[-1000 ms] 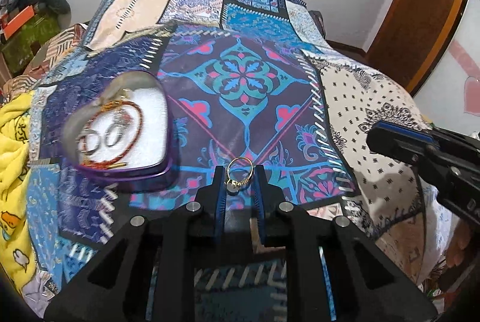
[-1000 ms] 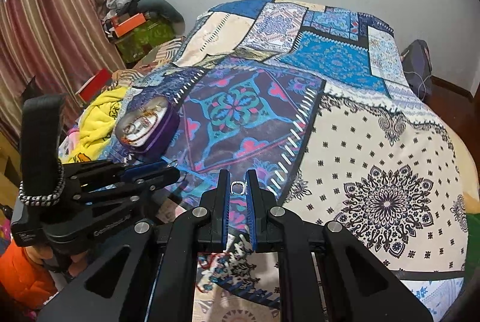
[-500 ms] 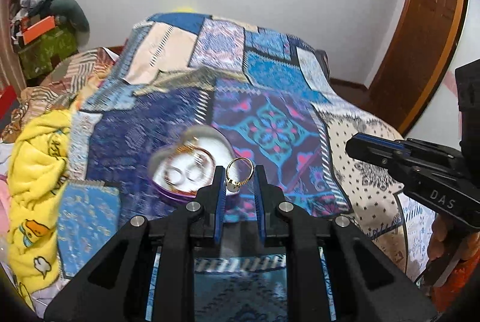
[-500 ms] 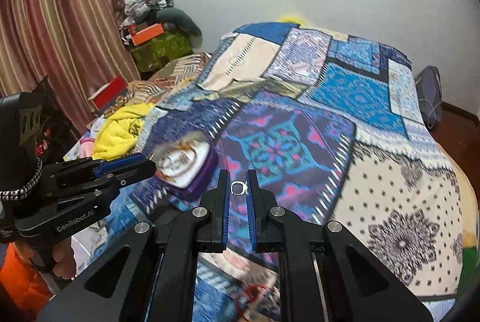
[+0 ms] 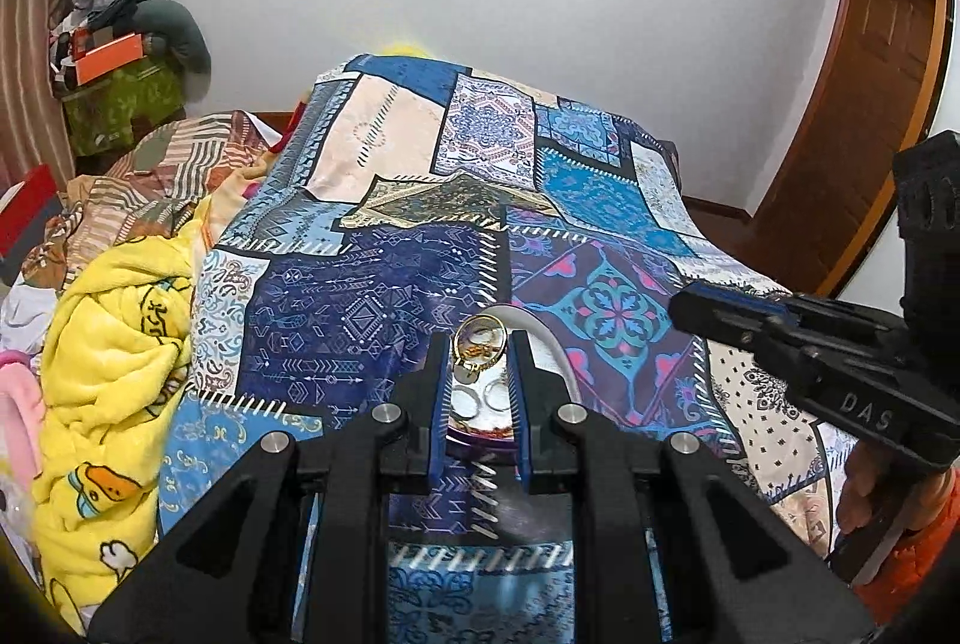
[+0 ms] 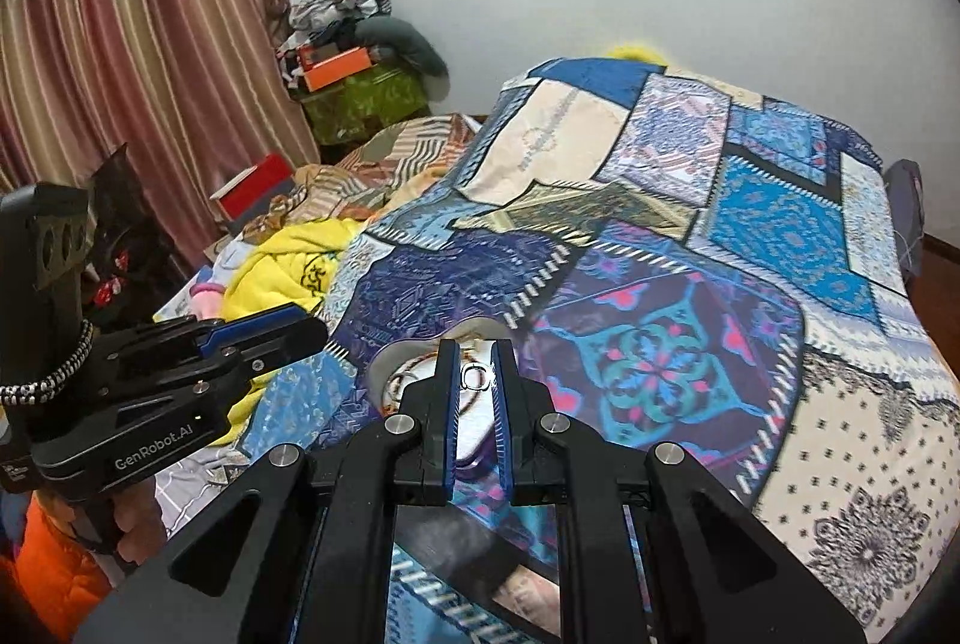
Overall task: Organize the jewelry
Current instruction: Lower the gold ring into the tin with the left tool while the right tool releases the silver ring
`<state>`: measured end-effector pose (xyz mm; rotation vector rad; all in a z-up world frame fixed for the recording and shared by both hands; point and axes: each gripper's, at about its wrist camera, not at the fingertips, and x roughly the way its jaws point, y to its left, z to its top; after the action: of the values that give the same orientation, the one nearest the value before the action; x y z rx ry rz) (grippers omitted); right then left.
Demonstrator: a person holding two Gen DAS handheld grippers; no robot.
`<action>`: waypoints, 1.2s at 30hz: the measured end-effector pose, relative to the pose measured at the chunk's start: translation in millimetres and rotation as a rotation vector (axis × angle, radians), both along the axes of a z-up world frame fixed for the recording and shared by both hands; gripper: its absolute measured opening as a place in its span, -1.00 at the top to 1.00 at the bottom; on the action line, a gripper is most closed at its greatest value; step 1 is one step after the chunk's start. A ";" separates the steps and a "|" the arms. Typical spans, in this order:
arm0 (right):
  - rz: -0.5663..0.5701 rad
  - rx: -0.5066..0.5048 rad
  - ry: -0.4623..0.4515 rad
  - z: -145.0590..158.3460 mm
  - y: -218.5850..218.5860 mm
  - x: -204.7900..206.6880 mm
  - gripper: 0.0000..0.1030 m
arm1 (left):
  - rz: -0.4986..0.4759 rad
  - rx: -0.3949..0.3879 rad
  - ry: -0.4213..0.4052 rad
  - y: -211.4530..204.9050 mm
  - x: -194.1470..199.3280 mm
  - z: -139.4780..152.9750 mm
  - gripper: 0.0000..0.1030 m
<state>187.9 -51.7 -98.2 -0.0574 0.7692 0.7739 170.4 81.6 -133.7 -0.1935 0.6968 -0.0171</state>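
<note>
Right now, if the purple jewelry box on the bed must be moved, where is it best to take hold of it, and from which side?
Probably the purple side wall, one finger at each flank, coming from above. The box sits flat and open on the bedspread, its white lining full of bangles, so gripping inside risks disturbing them. Both grippers are occupied: the left gripper holds a gold ring, the right gripper a silver ring.
</note>
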 end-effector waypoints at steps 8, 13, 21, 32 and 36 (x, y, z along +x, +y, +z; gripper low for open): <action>0.040 -0.047 0.066 -28.5 23.1 6.6 0.82 | -0.025 -0.064 0.049 9.6 16.2 -24.8 0.67; 0.056 -0.076 0.095 -41.8 27.7 8.5 0.82 | -0.053 -0.076 0.080 7.4 27.4 -38.5 0.67; 0.080 -0.099 0.108 -49.5 35.9 10.6 0.82 | -0.073 -0.079 0.099 10.0 41.6 -47.1 0.67; 0.073 -0.155 0.077 -52.5 42.7 10.6 0.76 | -0.072 -0.090 0.106 14.4 43.0 -46.8 0.67; 0.057 -0.158 0.057 -47.8 39.8 8.3 0.53 | -0.071 -0.085 0.095 14.7 38.0 -39.8 0.67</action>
<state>196.1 -11.9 -146.0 -0.2005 0.8852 0.7702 208.3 96.3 -173.4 -0.2522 0.7980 -0.1057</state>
